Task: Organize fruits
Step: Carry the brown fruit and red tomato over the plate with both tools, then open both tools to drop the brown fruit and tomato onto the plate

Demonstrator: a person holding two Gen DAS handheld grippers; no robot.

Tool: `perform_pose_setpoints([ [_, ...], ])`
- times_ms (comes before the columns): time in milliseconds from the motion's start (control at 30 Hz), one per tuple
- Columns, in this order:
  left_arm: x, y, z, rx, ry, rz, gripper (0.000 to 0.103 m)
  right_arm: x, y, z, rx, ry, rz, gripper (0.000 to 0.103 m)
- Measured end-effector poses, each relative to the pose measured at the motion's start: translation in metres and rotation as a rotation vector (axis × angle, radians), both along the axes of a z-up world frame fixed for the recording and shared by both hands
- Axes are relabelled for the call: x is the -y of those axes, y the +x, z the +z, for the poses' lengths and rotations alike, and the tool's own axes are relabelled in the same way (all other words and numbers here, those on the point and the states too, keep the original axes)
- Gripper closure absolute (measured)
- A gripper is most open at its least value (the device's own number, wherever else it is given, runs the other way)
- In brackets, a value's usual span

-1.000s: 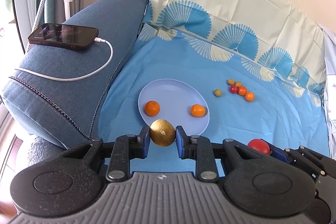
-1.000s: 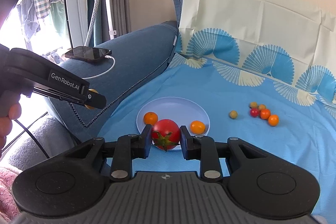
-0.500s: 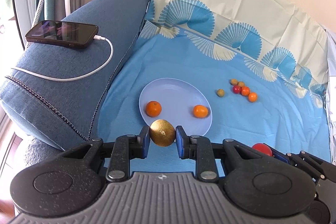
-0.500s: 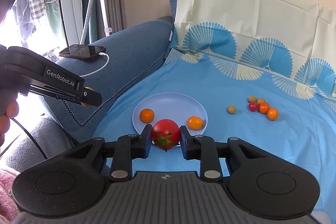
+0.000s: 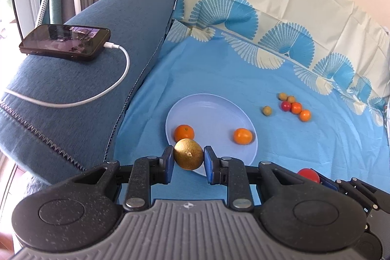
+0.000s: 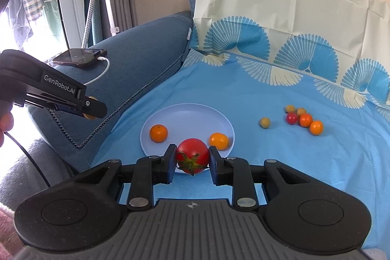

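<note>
With both loads gripped, my left gripper (image 5: pixel 189 157) clamps the golden-brown fruit (image 5: pixel 189 157) above the near rim of the plate (image 5: pixel 209 111), and my right gripper (image 6: pixel 192 160) clamps the red tomato (image 6: pixel 192 158) just nearer. Best to lower each onto bare plate between the two oranges (image 5: pixel 184 132), then open gently so neither rolls off.

plate (image 6: pixel 187 111): 1 | mandarins on plate (image 6: pixel 158 133): 2 | tomato (image 6: pixel 192 158): 1 | golden fruit (image 5: pixel 189 154): 1 | small loose fruits (image 6: pixel 305 120): 6 | phone (image 5: pixel 64 42): 1
</note>
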State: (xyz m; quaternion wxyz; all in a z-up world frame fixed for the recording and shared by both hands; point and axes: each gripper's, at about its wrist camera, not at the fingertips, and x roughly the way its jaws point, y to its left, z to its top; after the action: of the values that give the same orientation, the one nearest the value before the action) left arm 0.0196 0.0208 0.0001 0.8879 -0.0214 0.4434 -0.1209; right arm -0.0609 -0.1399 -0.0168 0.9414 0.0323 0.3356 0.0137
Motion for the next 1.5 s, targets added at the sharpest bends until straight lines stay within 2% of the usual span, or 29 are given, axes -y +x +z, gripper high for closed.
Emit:
perform_pose_setpoints([
  [533, 0.039, 0.084, -0.061, -0.073, 0.052, -0.006, 0.075, 0.008, 0.082, -0.055, -0.097, -0.001, 0.01, 0.074],
  [967, 0.058, 0.124, -0.102, -0.11, 0.12, -0.013, 0.073, 0.011, 0.122, -0.092, -0.145, -0.027, 0.049, 0.074],
  [1000, 0.057, 0.126, -0.103, -0.114, 0.118, -0.015, 0.063, 0.01, 0.125, -0.094, -0.146, -0.03, 0.054, 0.074],
  [1033, 0.057, 0.128, -0.102, -0.114, 0.115, -0.014, 0.038, 0.009, 0.127, -0.095, -0.143, -0.033, 0.058, 0.074],
  [1067, 0.056, 0.128, -0.101, -0.107, 0.112, -0.004, 0.023, 0.009, 0.128, -0.095, -0.134, -0.034, 0.062, 0.074],
  [1100, 0.054, 0.127, -0.097, -0.091, 0.108, 0.015, 0.003, 0.009, 0.129, -0.095, -0.122, -0.034, 0.071, 0.07],
  [1133, 0.051, 0.125, -0.091, -0.068, 0.095, 0.03, 0.0, 0.009, 0.13, -0.092, -0.112, -0.036, 0.08, 0.056],
  [1233, 0.047, 0.118, -0.076, -0.064, 0.083, 0.016, 0.0, 0.011, 0.124, -0.08, -0.077, -0.048, 0.075, 0.029],
  [1333, 0.04, 0.098, -0.061, -0.056, 0.086, 0.018, 0.0, 0.013, 0.109, -0.067, -0.081, -0.057, 0.056, 0.016],
  [1500, 0.026, 0.051, -0.039, -0.035, 0.086, 0.026, 0.0, 0.012, 0.066, -0.048, -0.114, -0.018, 0.011, 0.006],
])
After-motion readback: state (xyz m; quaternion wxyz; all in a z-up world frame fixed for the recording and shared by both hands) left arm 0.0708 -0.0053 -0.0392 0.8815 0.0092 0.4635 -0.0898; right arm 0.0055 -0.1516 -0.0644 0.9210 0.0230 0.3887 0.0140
